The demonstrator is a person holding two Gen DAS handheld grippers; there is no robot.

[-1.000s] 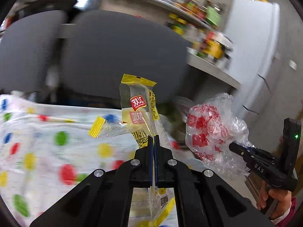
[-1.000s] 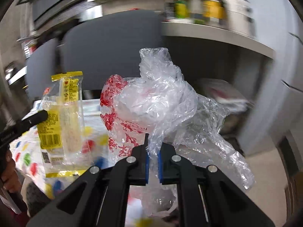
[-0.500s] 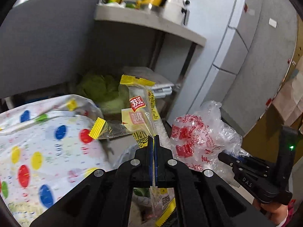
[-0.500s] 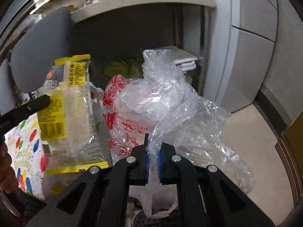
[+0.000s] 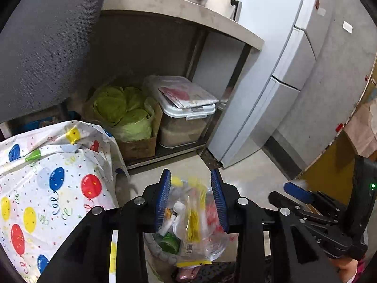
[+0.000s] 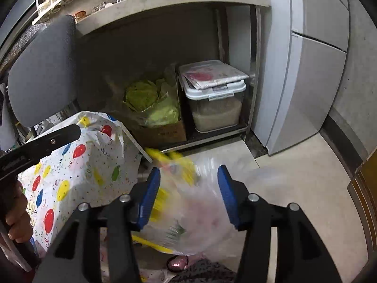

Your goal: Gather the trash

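Below both just-opened grippers [image 5: 191, 200] [image 6: 187, 193], 2 released wrappers [image 5: 195, 221] fall: flimsy, slippery film, best pinched at a crimped edge.

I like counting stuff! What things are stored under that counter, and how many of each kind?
Cardboard box of cabbages: 1
Lidded plastic bin: 1
Flat red-printed packet on the bin's lid: 1
Total: 3

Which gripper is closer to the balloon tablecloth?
Left. The left gripper hangs right beside the tablecloth, its jaws just opened around the falling yellow wrapper. The right gripper, jaws also just opened, is on the far side, further from it.
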